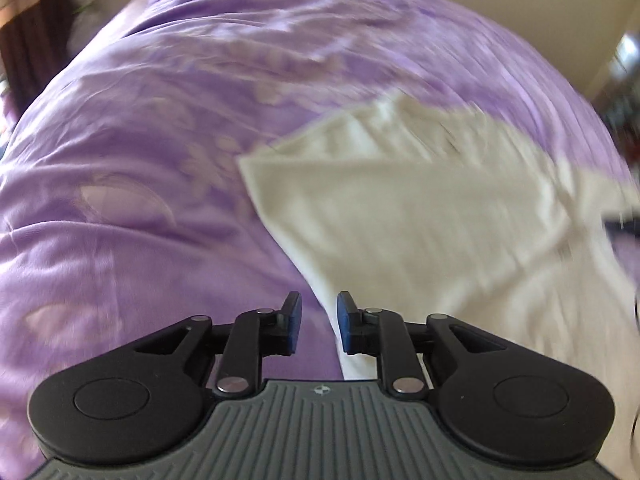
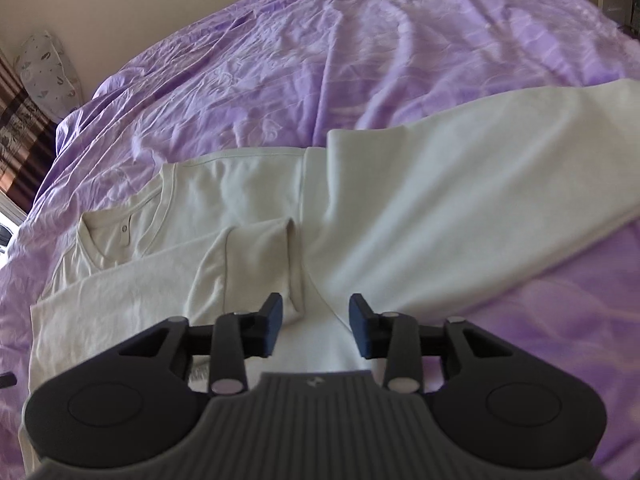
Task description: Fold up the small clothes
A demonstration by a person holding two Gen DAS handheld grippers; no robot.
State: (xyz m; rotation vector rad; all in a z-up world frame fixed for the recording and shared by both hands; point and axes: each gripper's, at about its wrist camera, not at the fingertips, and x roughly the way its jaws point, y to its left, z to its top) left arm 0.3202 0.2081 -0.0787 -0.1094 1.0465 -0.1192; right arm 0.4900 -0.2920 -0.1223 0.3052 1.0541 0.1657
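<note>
Left gripper (image 1: 318, 322) released, nothing between its jaws, above the shirt (image 2: 248, 200) edge. Shirt lies on the purple bed (image 2: 360, 60), one side already folded in, collar at left. Right gripper (image 2: 316, 326) released too, over the sleeve fold. Fabric looks light, limp, creases easily; best pinch at hem corners or shoulder seams.

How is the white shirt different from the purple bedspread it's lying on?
The shirt is plain off-white; the bedspread is purple with a faint pale pattern. The shirt is small and partly folded, a sleeve laid over its front; the bedspread spreads across the whole bed. The shirt has a buttoned neckline; the bedspread has none. Both are soft, creased cloth.
</note>
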